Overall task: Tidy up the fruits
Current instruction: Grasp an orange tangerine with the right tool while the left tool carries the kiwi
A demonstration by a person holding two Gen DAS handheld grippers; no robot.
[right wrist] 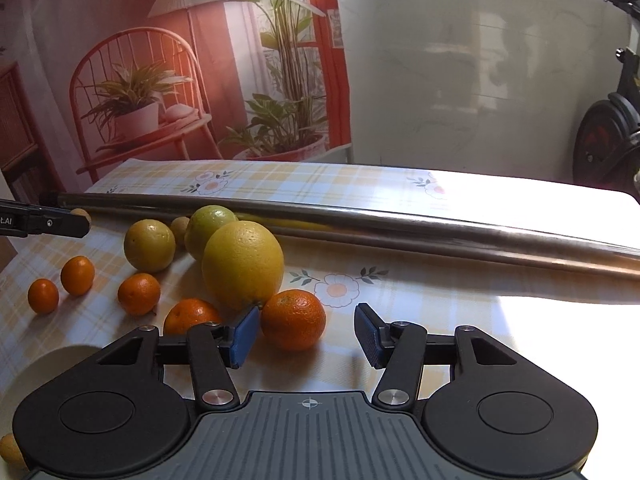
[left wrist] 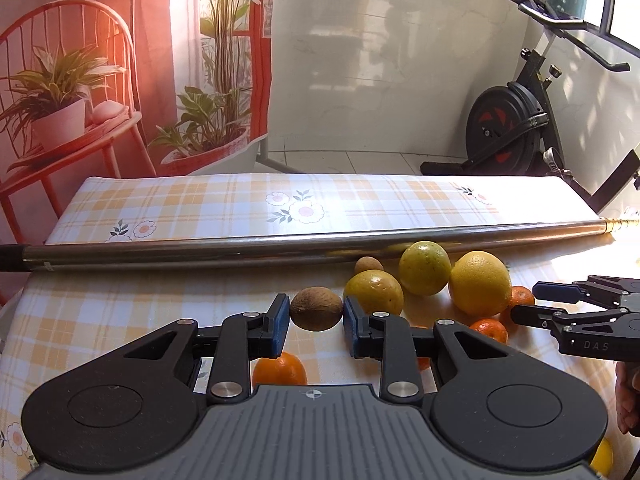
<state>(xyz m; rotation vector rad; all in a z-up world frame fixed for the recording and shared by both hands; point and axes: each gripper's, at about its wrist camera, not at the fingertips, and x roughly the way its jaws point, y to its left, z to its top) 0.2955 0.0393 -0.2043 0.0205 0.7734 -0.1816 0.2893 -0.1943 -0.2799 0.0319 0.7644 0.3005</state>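
Left wrist view: left gripper (left wrist: 316, 322) jaws narrow, blue pads against both sides of a small brown fuzzy kiwi (left wrist: 316, 308), which looks lifted just above the counter (left wrist: 120, 312) w/ yellow plaid cloth. Just right: three yellow-green citrus (left wrist: 425, 267), second kiwi (left wrist: 368, 265) beside a long steel pole (left wrist: 200, 250). Right gripper (left wrist: 528, 302) enters at right edge.

Right wrist view: right gripper (right wrist: 306, 334) jaws wide, nothing held; round orange mandarin (right wrist: 293, 319) sits btwn pads, nearer the left one. Smaller mandarins (right wrist: 139, 293) scattered left.
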